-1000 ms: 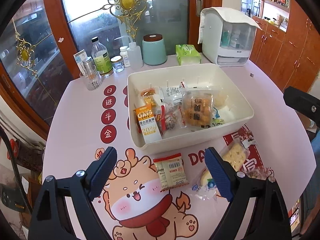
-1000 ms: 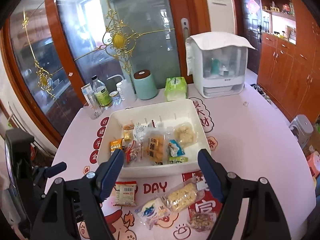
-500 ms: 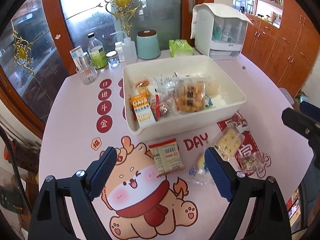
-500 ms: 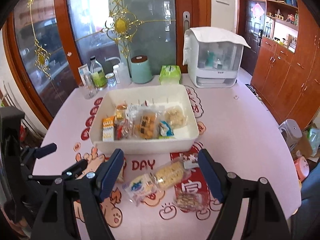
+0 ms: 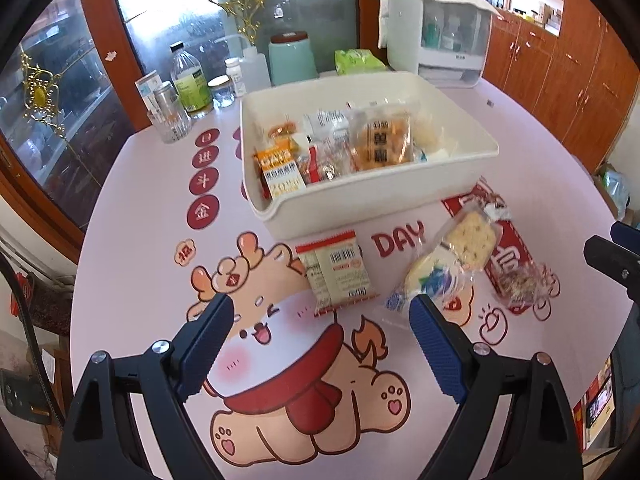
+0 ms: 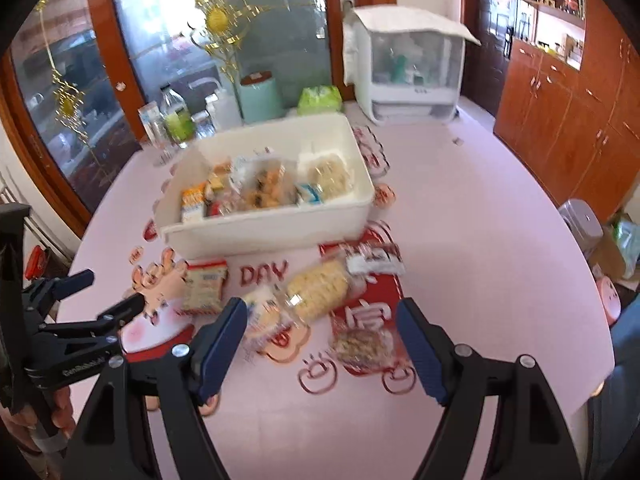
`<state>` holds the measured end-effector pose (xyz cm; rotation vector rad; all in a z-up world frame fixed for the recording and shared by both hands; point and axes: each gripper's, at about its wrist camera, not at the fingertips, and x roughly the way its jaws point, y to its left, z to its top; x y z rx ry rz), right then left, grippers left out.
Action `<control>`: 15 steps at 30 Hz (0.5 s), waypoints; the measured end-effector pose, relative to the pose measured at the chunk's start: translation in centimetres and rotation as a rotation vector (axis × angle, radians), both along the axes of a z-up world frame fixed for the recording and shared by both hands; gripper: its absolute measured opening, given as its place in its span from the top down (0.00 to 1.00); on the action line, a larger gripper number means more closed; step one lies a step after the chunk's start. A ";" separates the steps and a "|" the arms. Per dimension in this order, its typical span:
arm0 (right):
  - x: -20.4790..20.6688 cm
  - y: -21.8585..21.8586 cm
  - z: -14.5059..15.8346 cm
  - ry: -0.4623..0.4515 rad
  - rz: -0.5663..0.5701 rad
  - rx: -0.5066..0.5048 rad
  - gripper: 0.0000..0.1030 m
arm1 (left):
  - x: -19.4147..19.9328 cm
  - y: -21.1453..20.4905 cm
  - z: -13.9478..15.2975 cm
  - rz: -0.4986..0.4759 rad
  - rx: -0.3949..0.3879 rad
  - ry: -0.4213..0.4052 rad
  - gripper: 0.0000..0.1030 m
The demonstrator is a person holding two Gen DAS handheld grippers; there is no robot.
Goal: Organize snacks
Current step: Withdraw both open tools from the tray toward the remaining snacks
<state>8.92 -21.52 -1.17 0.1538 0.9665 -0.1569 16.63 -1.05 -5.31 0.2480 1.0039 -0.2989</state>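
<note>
A white bin (image 5: 372, 204) (image 6: 280, 236) holds several snack packets. On the table in front of it lie a red-edged packet (image 5: 336, 270) (image 6: 204, 284), a blue-and-white packet (image 5: 426, 280) (image 6: 260, 312), a clear cracker pack (image 5: 470, 240) (image 6: 320, 286) and a brown nutty packet (image 5: 518, 282) (image 6: 362, 344). My left gripper (image 5: 320, 340) is open and empty, just short of the red-edged packet. My right gripper (image 6: 320, 340) is open and empty, above the cracker and nutty packets.
Bottles, jars and a glass (image 5: 172, 124) stand at the table's far left. A teal canister (image 5: 290, 58), a green tissue pack (image 5: 358, 60) and a white dispenser box (image 5: 444, 36) stand behind the bin. Wooden cabinets (image 6: 568, 100) line the right wall.
Both grippers have pulled back from the bin and dropped lower over the loose packets. Both stay open. The packets have not moved.
</note>
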 end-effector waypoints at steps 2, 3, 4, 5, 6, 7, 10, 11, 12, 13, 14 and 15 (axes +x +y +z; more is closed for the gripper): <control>-0.2 -0.2 -1.0 0.023 -0.002 -0.006 0.25 | -0.2 -0.2 -0.8 -0.008 0.009 0.012 0.14; -0.2 -0.4 -1.7 0.039 -0.005 -0.005 0.25 | -0.3 -0.3 -1.1 -0.012 0.010 0.017 0.14; -0.3 -0.5 -2.5 0.057 -0.004 0.008 0.25 | -0.4 -0.4 -1.4 -0.016 0.012 0.022 0.14; -0.3 -0.6 -3.0 0.068 -0.001 0.019 0.25 | -0.4 -0.6 -1.8 -0.022 0.014 0.029 0.14; -0.3 -0.8 -3.8 0.087 0.003 0.033 0.25 | -0.3 -0.9 -2.2 -0.030 0.017 0.038 0.14; -0.2 -0.8 -4.4 0.101 0.008 0.043 0.25 | -0.3 -1.0 -2.4 -0.035 0.018 0.042 0.14; -0.1 -1.2 -5.9 0.132 0.009 0.052 0.25 | -0.1 -2.0 -3.5 -0.069 0.024 0.061 0.14; -0.1 -1.5 -6.4 0.140 0.005 0.056 0.25 | 0.0 -2.7 -3.9 -0.089 0.029 0.068 0.14; 0.0 -2.0 -6.9 0.149 -0.007 0.064 0.25 | 0.1 -3.2 -4.2 -0.101 0.036 0.070 0.14; 0.0 -2.4 -7.2 0.156 -0.016 0.072 0.25 | 0.2 -3.8 -4.5 -0.117 0.039 0.073 0.14; 0.1 -3.1 -7.7 0.164 -0.031 0.083 0.25 | 0.3 -4.4 -4.8 -0.137 0.041 0.076 0.14; 0.1 -3.5 -8.0 0.168 -0.041 0.091 0.25 | 0.4 -5.0 -5.0 -0.149 0.044 0.078 0.14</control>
